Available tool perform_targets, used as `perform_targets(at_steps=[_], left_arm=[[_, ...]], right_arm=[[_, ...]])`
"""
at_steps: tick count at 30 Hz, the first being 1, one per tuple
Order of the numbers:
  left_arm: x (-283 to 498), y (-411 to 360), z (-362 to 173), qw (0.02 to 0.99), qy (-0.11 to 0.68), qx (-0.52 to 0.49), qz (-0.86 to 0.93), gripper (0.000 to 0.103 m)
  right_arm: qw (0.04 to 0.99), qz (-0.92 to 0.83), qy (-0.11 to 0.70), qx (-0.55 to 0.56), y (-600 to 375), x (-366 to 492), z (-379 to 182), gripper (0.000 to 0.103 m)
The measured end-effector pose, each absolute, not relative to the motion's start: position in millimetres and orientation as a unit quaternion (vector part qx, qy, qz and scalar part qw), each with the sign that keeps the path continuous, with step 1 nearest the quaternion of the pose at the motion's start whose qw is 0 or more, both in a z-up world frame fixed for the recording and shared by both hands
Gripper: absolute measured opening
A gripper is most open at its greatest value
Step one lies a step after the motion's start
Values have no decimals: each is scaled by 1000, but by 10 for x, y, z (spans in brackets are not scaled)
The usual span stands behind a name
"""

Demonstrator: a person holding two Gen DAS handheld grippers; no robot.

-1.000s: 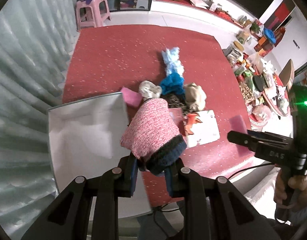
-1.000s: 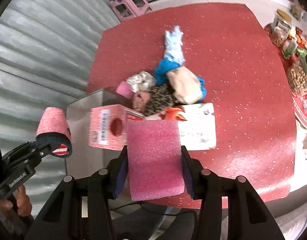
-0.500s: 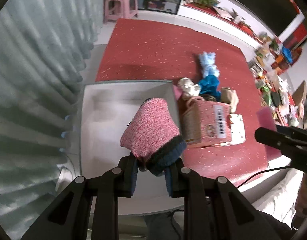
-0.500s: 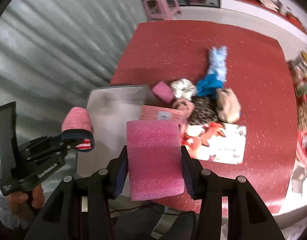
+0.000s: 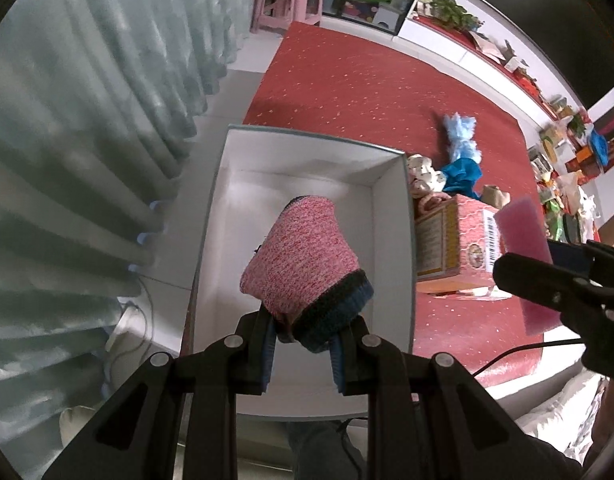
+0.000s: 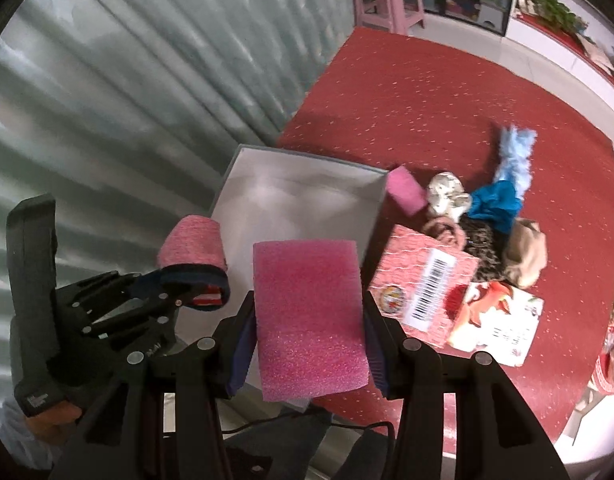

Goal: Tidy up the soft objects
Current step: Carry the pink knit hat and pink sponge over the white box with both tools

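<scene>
Your left claw [image 5: 303, 350] grips the knit sock [image 5: 307, 256]; your right claw [image 6: 307, 350] grips pink foam [image 6: 307, 320]. Only the right view shows the small pink block [image 6: 405, 192] at 1 o'clock. Print is unreadable.

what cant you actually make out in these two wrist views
- White box floor, left wrist view: the middle is hidden behind the pink knit sock.
- White box, right wrist view: the near end is covered by the pink foam sheet.
- Soft pile: the lower items are overlapped and unclear.
- Carton print: too small to read.

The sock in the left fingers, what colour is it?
The sock is speckled pink knit with a dark blue cuff; clearest in the left wrist view.
</scene>
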State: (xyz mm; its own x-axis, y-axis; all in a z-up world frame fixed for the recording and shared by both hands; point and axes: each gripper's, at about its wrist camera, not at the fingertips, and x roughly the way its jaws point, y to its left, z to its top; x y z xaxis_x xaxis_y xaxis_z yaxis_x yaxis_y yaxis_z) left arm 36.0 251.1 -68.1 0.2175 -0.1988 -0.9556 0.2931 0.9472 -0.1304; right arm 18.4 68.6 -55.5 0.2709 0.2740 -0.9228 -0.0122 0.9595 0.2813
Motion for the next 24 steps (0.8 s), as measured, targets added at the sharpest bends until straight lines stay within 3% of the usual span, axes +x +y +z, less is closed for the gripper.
perform_targets(at_steps=[24], left_arm=[[430,2605,-1001,766,630,28,-123,25]], right_arm=[[764,118,627,99,1020,546,-803,50]])
